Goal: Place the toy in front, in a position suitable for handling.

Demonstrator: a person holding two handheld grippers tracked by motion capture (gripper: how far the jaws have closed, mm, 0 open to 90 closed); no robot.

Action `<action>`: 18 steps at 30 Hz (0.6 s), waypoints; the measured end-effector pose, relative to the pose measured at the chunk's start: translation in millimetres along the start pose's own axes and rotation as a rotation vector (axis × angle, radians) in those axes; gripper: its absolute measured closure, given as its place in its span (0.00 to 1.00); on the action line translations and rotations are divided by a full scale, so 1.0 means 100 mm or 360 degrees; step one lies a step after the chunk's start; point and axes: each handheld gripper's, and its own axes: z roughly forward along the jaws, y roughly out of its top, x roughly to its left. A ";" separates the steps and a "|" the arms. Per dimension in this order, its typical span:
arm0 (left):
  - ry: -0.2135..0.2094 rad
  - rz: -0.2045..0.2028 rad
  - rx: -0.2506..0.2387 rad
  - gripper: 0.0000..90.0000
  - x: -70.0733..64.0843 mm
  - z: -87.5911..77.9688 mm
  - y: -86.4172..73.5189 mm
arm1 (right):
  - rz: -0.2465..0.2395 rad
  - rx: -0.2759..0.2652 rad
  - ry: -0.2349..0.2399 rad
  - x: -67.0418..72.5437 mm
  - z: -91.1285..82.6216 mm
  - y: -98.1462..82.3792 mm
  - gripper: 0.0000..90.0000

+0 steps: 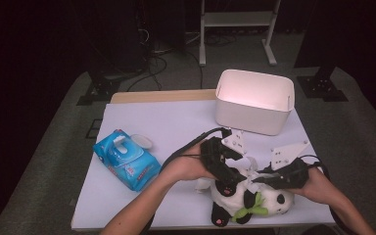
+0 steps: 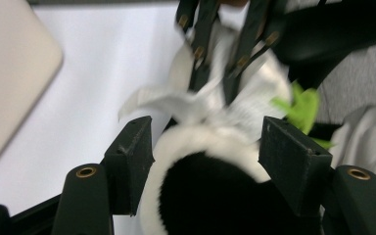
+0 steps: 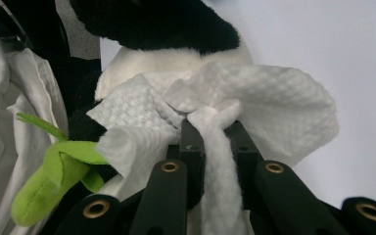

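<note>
A black-and-white panda plush with a green scarf lies near the table's front edge. My right gripper is shut on a white wet wipe, which is bunched against the panda's body. My left gripper comes in from the left. Its jaws stand apart on either side of a black, white-edged limb of the panda, and I see no squeeze on the fur. In the left gripper view the wipe and the right gripper's jaws lie just beyond.
A blue pack of wet wipes with its lid flipped up lies at the table's left. A white bin stands at the back right. The white table is bare between them. A person's white sleeve hangs at the panda's side.
</note>
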 end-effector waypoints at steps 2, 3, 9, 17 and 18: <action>-0.0017 -0.0026 0.0063 0.40 0.04 0.09 -0.04 | -0.0006 0.0000 -0.0001 0.03 -0.01 0.00 0.89; -0.0041 -0.0033 0.0102 0.40 0.06 0.14 -0.06 | -0.0013 -0.0001 -0.0003 0.04 -0.01 0.00 0.89; -0.0193 -0.0135 0.0101 0.38 0.12 0.28 -0.16 | -0.0050 0.0003 -0.0020 0.08 -0.05 0.02 0.89; -0.0263 -0.0131 0.0133 0.31 0.08 0.41 -0.13 | -0.0002 -0.0036 -0.0035 0.02 -0.15 -0.02 0.89; -0.0277 -0.0135 0.0135 0.31 0.09 0.43 -0.13 | -0.0009 -0.0029 -0.0031 0.02 -0.14 -0.03 0.89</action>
